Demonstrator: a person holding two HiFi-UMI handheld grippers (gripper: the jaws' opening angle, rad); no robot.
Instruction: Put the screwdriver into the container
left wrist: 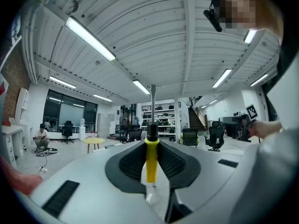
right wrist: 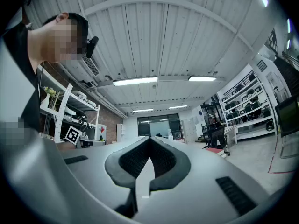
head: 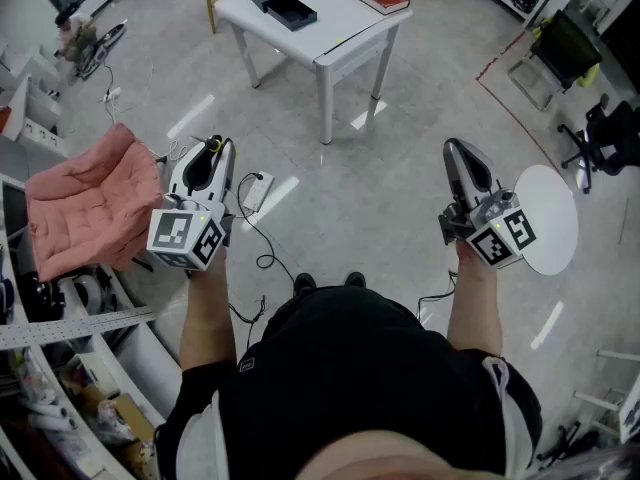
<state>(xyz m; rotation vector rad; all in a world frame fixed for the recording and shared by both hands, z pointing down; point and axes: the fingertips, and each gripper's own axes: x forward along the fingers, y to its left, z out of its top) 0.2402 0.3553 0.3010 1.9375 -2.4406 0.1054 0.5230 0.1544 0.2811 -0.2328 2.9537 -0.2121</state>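
Frame left: left gripper point(head: 214, 154) jaws pinch the screwdriver point(left wrist: 151, 158) at its yellow handle, judged the correct hold; the tool appears light, rigid, slightly slick. Upper centre: container point(head: 291, 13) on the tabletop point(head: 332, 26). Right: right gripper point(head: 463, 158) jaws pressed together, empty.

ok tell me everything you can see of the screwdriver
The screwdriver has a yellow plastic-looking handle, a black collar and a thin grey metal shaft. The left gripper clamps the handle between its dark ribbed jaws, so the tool lies along them with the shaft sticking out past their tips. Nothing else touches it. Its tip is too small to make out.
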